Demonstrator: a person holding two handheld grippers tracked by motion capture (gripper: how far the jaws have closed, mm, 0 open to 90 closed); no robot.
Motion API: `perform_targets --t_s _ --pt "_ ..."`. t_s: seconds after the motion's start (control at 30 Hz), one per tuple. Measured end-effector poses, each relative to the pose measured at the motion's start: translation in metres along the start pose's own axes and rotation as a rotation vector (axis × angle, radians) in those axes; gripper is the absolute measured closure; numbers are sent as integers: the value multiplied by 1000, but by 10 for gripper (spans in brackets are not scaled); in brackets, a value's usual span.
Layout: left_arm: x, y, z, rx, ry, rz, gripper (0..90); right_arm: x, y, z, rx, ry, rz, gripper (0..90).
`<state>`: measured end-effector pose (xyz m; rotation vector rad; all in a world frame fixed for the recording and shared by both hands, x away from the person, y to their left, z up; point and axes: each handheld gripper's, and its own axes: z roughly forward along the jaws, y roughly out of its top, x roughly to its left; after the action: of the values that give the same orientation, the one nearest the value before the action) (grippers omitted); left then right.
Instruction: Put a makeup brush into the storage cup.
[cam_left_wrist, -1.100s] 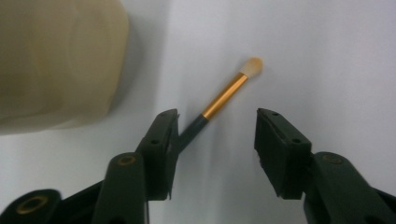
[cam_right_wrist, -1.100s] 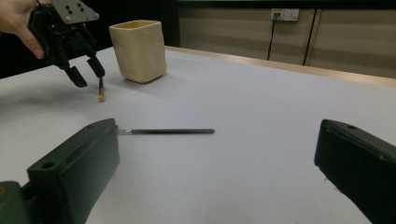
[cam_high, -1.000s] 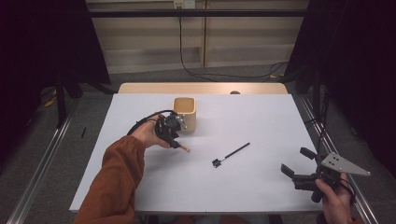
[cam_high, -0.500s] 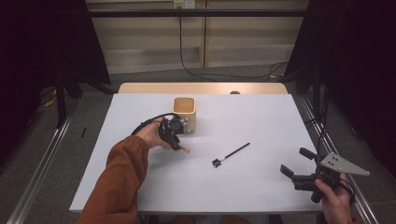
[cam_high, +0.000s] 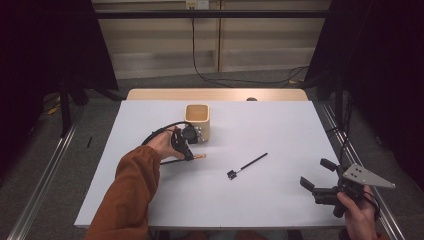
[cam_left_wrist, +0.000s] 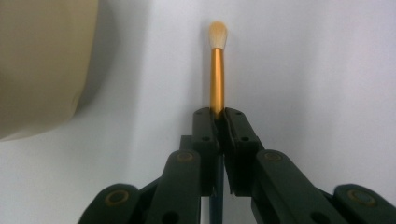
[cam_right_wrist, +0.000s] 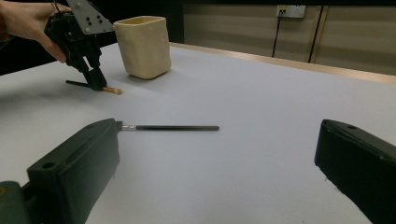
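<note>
High view: left tool (cam_high: 192, 156) clamps brush (cam_high: 199, 157) beside cup (cam_high: 197, 120).

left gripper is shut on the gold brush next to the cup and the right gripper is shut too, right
Not quite: the right gripper is open, its jaws wide apart in the right gripper view. The left gripper is indeed shut on the gold brush, beside the cup.

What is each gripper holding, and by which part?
Left gripper clamps the gold-ferruled brush where ferrule meets dark handle. Right gripper holds nothing.
</note>
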<state>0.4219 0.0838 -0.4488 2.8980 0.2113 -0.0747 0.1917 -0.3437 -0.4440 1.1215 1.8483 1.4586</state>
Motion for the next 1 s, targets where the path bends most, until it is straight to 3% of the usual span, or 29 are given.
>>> perform_targets --t_s 0.23,0.33,0.6,0.8,0.83,1.0 --pt "5 -2 0 -23 -23 -58 842 0 0 1 2 -1 4 0" --pt "6 -2 -2 -20 -39 -67 842 0 0 1 4 2 -2 0" --pt "5 -2 -5 -24 -24 -82 842 0 0 1 5 3 3 0" --pt "5 -7 -17 -107 -47 -118 842 0 0 1 8 4 2 0" --pt "5 -8 -22 -150 -62 -123 842 0 -1 1 6 5 2 0" --pt "4 -9 -29 -212 -68 -140 841 0 0 1 6 6 2 0"
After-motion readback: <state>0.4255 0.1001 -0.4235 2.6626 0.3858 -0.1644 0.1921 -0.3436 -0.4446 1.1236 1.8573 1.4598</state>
